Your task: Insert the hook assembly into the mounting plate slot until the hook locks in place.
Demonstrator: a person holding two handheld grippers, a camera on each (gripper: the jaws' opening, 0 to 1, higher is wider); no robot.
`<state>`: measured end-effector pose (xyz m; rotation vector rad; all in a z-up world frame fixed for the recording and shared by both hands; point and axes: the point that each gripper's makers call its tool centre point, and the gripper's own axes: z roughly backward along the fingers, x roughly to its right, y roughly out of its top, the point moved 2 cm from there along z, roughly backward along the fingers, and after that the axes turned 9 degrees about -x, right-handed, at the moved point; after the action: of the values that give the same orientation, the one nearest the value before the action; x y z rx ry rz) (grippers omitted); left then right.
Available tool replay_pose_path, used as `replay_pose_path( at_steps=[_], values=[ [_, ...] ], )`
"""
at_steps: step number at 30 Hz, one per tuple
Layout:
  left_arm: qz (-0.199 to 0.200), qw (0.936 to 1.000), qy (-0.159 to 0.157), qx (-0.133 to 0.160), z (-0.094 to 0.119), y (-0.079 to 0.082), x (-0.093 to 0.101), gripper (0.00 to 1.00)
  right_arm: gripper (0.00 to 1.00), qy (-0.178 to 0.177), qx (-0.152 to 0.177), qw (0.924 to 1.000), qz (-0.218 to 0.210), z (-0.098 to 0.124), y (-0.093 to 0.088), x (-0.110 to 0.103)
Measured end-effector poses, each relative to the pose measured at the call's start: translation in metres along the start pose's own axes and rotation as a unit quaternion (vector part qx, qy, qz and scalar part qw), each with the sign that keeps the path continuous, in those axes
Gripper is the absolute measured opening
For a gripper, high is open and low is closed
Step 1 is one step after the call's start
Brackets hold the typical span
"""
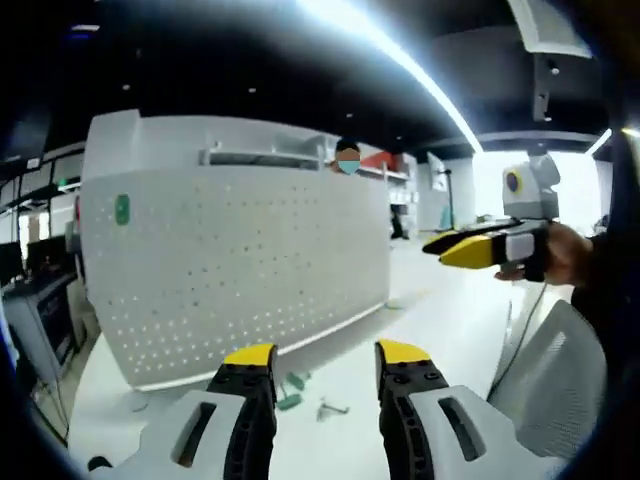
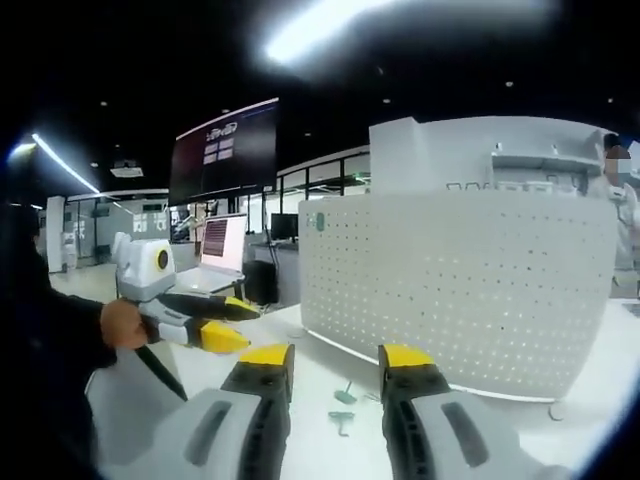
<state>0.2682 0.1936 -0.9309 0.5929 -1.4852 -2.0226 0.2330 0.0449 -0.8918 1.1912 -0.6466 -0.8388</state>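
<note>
A white perforated mounting plate (image 1: pixel 240 265) (image 2: pixel 450 280) stands upright on the white table (image 1: pixel 450 310). Small green hook parts (image 1: pixel 292 390) (image 2: pixel 345 397) and a bent metal hook (image 1: pixel 332 408) (image 2: pixel 343 420) lie on the table in front of its lower edge. My left gripper (image 1: pixel 326 362) is open and holds nothing, hovering a little short of those parts. My right gripper (image 2: pixel 335 362) is also open with nothing between its jaws. Each gripper shows in the other's view, held in a hand: the right gripper (image 1: pixel 478 248) off to the right, the left gripper (image 2: pixel 205 322) off to the left.
A green tag (image 1: pixel 122 209) sits on the plate's upper corner. A laptop (image 2: pixel 215 255) and a large dark screen (image 2: pixel 225 150) stand beyond the table. A grey chair back (image 1: pixel 560 370) is close on the right. A person (image 2: pixel 620 215) stands behind the plate.
</note>
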Motion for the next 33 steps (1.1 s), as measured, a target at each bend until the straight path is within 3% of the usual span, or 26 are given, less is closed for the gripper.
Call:
replay_pose_path(
  at_steps=[5, 15, 22, 25, 33],
  values=[
    [-0.011, 0.9996, -0.010, -0.025, -0.011, -0.006, -0.003, 0.40, 0.32, -0.001, -0.003, 1.0000, -0.005, -0.007, -0.002, 0.002],
    [-0.067, 0.9907, -0.031, -0.114, -0.041, -0.024, -0.004, 0.38, 0.32, 0.009, -0.006, 0.9999, -0.008, -0.012, -0.009, -0.002],
    [-0.106, 0.9840, -0.042, -0.137, -0.054, -0.023, 0.001, 0.36, 0.32, 0.002, -0.005, 0.9999, -0.011, -0.008, -0.010, 0.004],
    [-0.114, 0.9774, -0.046, -0.172, -0.062, -0.033, 0.000, 0.36, 0.32, 0.000, -0.010, 0.9999, -0.014, -0.008, -0.015, 0.005],
    [-0.141, 0.9636, -0.066, -0.217, -0.084, -0.058, 0.004, 0.35, 0.30, 0.002, -0.013, 0.9998, -0.016, -0.012, -0.028, -0.009]
  ],
)
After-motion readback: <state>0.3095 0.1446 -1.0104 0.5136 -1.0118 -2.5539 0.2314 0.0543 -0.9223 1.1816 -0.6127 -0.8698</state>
